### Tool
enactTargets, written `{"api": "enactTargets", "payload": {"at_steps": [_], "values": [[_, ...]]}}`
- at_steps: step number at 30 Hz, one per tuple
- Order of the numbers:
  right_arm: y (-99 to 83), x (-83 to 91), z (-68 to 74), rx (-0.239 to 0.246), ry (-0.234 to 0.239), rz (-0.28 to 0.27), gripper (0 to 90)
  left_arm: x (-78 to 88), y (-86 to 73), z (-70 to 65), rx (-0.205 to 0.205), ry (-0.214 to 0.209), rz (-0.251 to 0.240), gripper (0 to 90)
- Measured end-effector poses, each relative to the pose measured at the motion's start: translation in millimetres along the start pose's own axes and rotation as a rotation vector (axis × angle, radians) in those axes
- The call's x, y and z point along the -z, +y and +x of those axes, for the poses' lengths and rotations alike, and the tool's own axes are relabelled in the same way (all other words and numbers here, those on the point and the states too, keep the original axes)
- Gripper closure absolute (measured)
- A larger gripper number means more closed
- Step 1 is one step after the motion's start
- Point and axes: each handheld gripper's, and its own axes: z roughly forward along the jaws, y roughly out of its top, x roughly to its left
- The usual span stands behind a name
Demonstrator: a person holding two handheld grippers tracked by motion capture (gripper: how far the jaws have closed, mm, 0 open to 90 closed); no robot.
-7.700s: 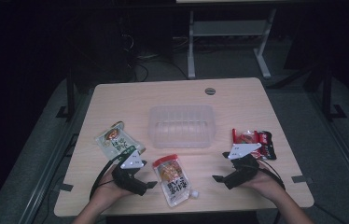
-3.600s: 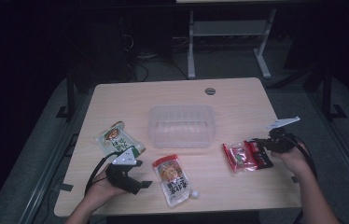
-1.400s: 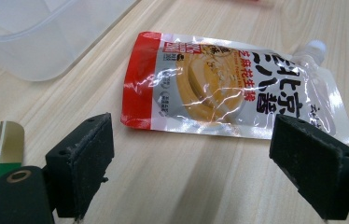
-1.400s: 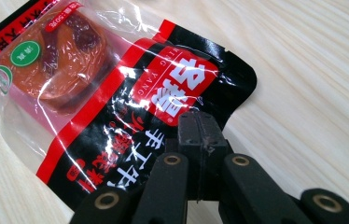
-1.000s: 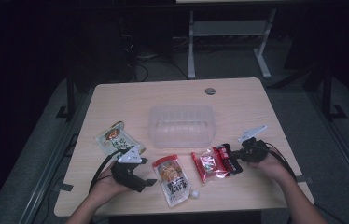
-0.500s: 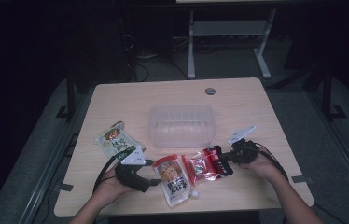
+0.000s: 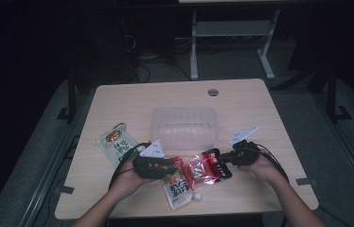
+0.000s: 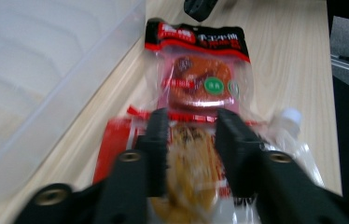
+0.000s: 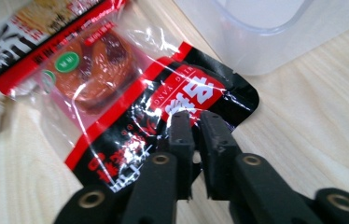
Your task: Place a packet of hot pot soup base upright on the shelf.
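Red-and-black clear plastic snack packet (image 7: 209, 166) is lying on my counter (image 7: 260, 99), overlapping the spouted pouch (image 7: 177, 185); right claw (image 9: 192, 122) pinching its edge, just easing; left claw (image 8: 189, 126) closing astride the pouch.

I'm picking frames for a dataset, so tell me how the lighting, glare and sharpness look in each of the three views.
High view: dim and underexposed, dark surroundings, the table alone lit, packets small and soft. Left gripper view: bright, but motion-blurred; the spouted pouch between the jaws smears, and the clear bin washes out. Right gripper view: sharpest, with white glare streaks across the red snack packet.
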Motion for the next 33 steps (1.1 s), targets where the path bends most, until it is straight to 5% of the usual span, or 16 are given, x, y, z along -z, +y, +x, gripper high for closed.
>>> {"api": "enactTargets", "payload": {"at_steps": [4,10,17,33], "values": [[-2.4,9.9,1.4,-0.041,-0.027,-0.03,62.1,-14.8,10.6,-0.1,-0.007,-0.019,0.026,89.4],[-11.2,24.4,8.0,-0.116,-0.077,-0.058,42.1,-38.1,15.3,-5.2,-0.016,-0.046,0.087,89.7],[-18.0,30.7,14.1,-0.121,-0.099,-0.073,33.5,-47.7,12.8,-7.8,-0.025,-0.051,0.117,89.7],[-18.7,23.1,9.6,-0.143,-0.053,-0.069,28.1,-57.7,6.1,-7.7,-0.024,-0.038,0.171,89.9]]}}
